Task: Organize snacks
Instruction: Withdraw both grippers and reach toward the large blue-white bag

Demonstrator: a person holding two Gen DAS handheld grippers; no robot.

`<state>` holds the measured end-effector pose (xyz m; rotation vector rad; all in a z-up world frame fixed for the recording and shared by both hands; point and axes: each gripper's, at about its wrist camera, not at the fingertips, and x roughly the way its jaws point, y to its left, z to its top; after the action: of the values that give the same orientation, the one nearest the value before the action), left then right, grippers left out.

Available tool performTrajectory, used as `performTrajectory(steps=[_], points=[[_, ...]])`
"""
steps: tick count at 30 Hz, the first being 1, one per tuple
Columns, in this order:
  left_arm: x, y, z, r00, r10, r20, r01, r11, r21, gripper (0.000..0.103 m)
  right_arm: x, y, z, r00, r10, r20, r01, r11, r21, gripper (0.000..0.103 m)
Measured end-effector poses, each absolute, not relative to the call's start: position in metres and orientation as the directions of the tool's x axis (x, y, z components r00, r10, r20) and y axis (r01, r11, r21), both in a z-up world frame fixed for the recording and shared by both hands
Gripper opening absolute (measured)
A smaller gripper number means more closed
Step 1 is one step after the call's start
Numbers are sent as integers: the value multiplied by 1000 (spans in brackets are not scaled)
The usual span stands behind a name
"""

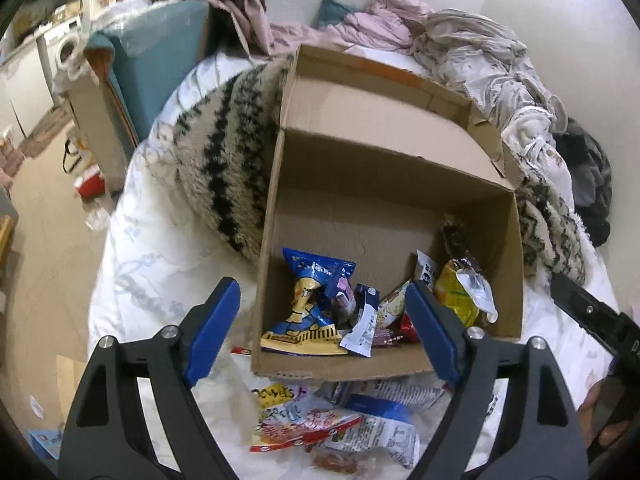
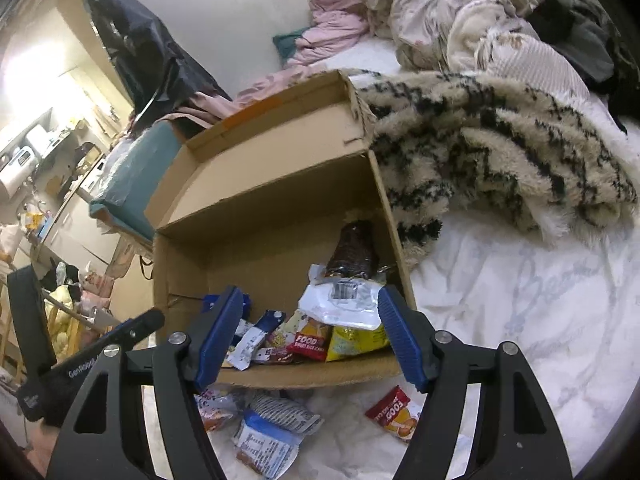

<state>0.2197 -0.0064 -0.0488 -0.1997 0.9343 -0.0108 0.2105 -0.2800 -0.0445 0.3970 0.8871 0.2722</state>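
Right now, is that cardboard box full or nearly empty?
Partly filled. The cardboard box holds a few snack packets at its near end; most of its floor is bare.

A shaggy cream blanket with black zigzags lies bunched on a white bed. Crumpled pink and beige bedding heaps against the wall. A teal cushion stands left, a washing machine beyond it.

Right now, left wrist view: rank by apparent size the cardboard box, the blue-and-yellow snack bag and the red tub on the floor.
1. cardboard box
2. blue-and-yellow snack bag
3. red tub, though it lies far off, so true size is unsure.
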Motion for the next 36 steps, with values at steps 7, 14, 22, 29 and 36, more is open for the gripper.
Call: performTrajectory(steps=[7, 14, 22, 29, 36], points=[[182, -2, -33, 592, -97, -800, -71, 983, -172, 83, 180, -282, -30, 624, 338, -705, -49, 917, 397, 73], [135, 13, -26, 599, -102, -794, -77, 980, -184, 103, 145, -286, -32, 603, 305, -737, -3, 925, 380, 73], [105, 29, -42, 544, -12, -839, -162, 980, -119, 103, 116, -298, -50, 555, 290, -780, 70, 918, 391, 73], [101, 39, -57, 494, -4, -869, -208, 970, -123, 103, 124, -291, -79, 432, 390, -813, 70, 885, 461, 73], [111, 46, -71, 447, -4, -894, -271, 952, -140, 103, 148, -261, -138, 222, 588, -778, 140, 771, 622, 73]])
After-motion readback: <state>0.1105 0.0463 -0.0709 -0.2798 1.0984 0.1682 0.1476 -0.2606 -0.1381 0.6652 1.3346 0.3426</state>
